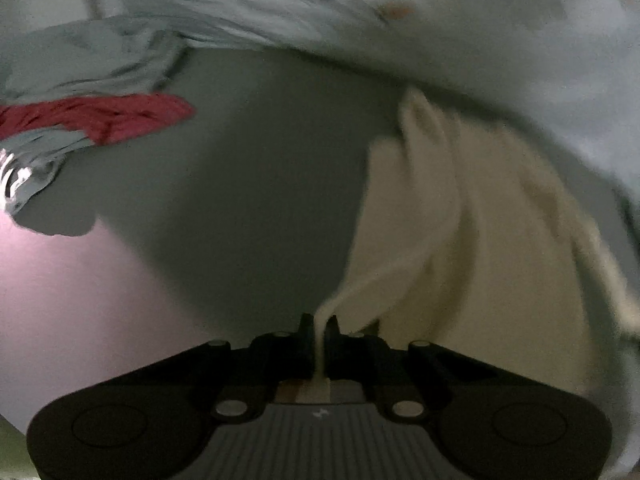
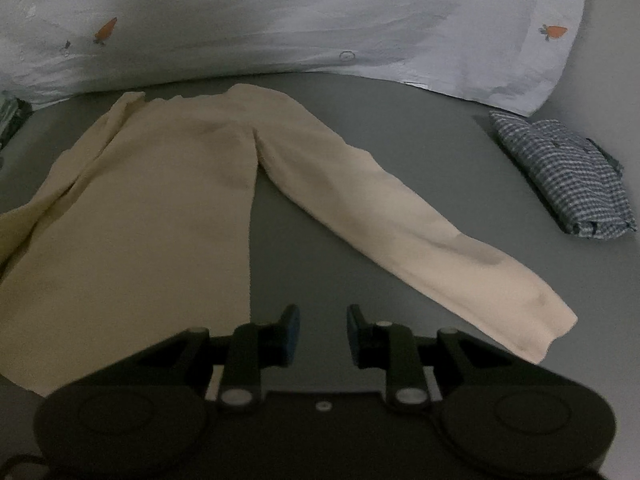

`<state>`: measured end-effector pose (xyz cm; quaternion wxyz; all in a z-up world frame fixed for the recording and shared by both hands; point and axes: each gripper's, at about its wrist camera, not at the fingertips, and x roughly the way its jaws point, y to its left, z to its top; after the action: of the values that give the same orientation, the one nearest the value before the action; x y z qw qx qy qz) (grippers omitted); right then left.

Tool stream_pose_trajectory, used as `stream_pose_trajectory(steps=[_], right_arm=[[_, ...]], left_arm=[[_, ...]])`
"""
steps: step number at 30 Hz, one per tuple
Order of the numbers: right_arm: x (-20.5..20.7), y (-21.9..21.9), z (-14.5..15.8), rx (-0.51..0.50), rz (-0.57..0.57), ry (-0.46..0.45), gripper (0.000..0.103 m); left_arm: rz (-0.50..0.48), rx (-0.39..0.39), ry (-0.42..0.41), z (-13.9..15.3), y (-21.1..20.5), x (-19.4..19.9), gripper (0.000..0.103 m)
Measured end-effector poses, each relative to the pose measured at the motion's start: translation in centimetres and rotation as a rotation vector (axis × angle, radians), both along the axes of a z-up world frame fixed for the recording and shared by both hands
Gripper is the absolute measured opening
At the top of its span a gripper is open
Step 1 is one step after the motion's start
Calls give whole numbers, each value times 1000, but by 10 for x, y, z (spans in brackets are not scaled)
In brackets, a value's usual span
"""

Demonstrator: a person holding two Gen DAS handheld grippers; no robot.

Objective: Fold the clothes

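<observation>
The left gripper (image 1: 320, 326) is pinching a thin edge of the cream trousers (image 2: 168, 208); its jaws are almost fully together with only the fabric between them. The right gripper (image 2: 323, 322) is holding nothing, its jaws standing apart over the bare grey surface (image 2: 320, 128).

The trousers are lying ahead of the right gripper, one leg running ahead and to its left, the other leg slanting away to its right, the waist at the far end near the pale printed sheet (image 2: 280, 20).

To do this step well, I think the left gripper should be carrying its leg across onto the other one, keeping the cloth low and stretched, while the right gripper is pinning the other leg.

The cloth looks soft, thin and matte, hanging in loose folds. A folded striped garment (image 2: 568, 184) is resting far right; a red cloth (image 1: 100, 118) is lying far left of the left gripper.
</observation>
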<state>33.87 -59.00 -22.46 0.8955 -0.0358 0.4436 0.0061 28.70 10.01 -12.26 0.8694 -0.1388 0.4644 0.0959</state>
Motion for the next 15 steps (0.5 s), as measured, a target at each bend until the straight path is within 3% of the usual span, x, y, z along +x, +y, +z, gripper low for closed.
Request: stream_pose_trajectory(steps=[3, 5, 8, 10, 11, 13, 15], right_arm=[[5, 6, 1, -15, 24, -1, 25], [7, 9, 0, -15, 40, 3, 25], [12, 12, -3, -12, 55, 20, 26], [13, 11, -3, 1, 55, 32, 27], [13, 10, -2, 15, 56, 37, 28], [11, 5, -3, 65, 53, 61, 34], [7, -1, -5, 127, 43, 86, 36]], left_arm=[[249, -22, -137, 29, 59, 2, 6], [561, -19, -187, 36, 115, -1, 8], [866, 25, -170, 29, 161, -7, 32], [845, -24, -136, 19, 165, -9, 39], [792, -53, -127, 13, 158, -10, 50], [633, -103, -74, -8, 128, -7, 62], [428, -145, 25, -35, 87, 0, 62]])
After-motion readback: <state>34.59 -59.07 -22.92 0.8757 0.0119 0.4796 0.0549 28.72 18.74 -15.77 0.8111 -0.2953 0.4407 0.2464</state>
